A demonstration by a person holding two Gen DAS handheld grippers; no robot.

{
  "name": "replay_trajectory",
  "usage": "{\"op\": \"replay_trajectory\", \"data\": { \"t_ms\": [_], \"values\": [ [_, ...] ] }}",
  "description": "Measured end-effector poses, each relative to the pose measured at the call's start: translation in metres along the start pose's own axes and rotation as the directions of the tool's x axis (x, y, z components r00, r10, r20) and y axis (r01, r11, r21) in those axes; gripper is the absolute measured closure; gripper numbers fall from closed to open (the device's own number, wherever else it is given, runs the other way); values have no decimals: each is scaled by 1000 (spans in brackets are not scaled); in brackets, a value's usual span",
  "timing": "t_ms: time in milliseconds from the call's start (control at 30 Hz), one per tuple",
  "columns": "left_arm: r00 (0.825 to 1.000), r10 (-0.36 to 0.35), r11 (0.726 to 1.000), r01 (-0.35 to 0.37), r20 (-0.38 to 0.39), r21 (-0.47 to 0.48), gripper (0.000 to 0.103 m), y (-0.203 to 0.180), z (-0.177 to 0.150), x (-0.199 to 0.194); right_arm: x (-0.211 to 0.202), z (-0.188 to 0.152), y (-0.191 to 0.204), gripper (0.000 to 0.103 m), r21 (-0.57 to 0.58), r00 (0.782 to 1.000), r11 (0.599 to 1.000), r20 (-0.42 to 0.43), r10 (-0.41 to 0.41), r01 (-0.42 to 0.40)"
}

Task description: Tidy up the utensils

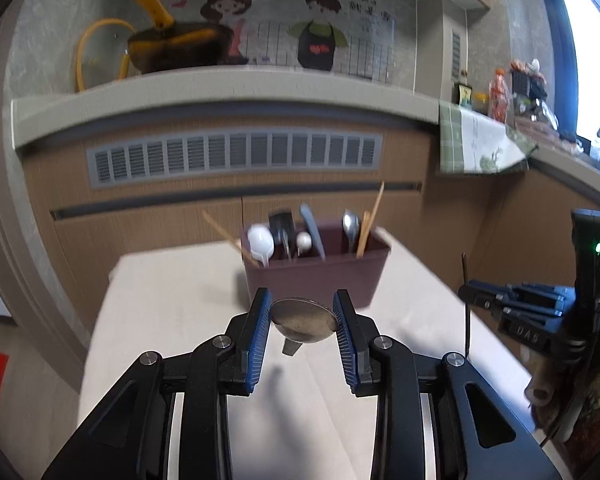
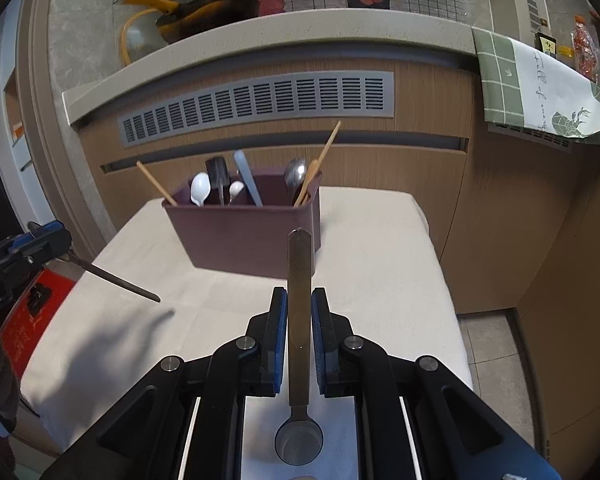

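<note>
Kitchen cabinets with a long vent grille close off the background, and in front of them stands a small table [image 1: 172, 304] draped in a pale cloth. From the left wrist view, the left gripper [image 1: 302, 318] is clamped across the bowl of a metal spoon [image 1: 303, 322], whose handle hangs down toward the cloth; straight ahead and near, by the table's far edge, sits the maroon utensil holder [image 1: 316, 274], already carrying white spoons, a dark spatula, a steel spoon and chopsticks. The right gripper [image 1: 466, 294] shows at the table's right edge, closed on a second utensil. From the right wrist view, the right gripper [image 2: 299, 312] pinches the flat handle of a long-handled spoon [image 2: 299, 320], its long axis pointing dead ahead at the holder's [image 2: 244, 236] near right corner, bowl trailing back toward the camera. Both tools look about equally near the holder. The likely snag is the chopsticks [image 2: 316, 168] leaning out of the right compartment, which could foul an entry from above; the middle compartment appears roomier.
</note>
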State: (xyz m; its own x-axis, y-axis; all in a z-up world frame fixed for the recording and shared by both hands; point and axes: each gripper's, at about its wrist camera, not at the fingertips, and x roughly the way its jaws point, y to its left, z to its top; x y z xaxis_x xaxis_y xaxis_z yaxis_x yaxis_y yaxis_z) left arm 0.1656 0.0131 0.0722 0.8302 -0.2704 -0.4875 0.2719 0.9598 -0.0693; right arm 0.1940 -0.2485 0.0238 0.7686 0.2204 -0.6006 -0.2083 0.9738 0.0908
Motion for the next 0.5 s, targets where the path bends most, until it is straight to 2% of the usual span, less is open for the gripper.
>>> {"op": "replay_trajectory", "data": {
  "t_ms": [167,267,333,400,500],
  "values": [
    [998,-55,998,55,42,-12,70,4,43,3,-10,33,2,92,-10,997,1000,77,0,1],
    [992,-97,995,99,82,-24,71,9,86,8,-27,78,2,92,-10,984,1000,179,23,-22],
    [988,-118,992,121,101,-22,71,11,113,12,-39,111,2,92,3,965,999,259,44,-47],
    [985,-138,989,142,105,-32,72,14,135,21,-49,143,5,92,-6,934,999,354,49,-50],
    [983,-158,984,165,96,-67,73,24,156,40,-44,167,14,92,-41,905,999,424,37,-22]
  ]
}}
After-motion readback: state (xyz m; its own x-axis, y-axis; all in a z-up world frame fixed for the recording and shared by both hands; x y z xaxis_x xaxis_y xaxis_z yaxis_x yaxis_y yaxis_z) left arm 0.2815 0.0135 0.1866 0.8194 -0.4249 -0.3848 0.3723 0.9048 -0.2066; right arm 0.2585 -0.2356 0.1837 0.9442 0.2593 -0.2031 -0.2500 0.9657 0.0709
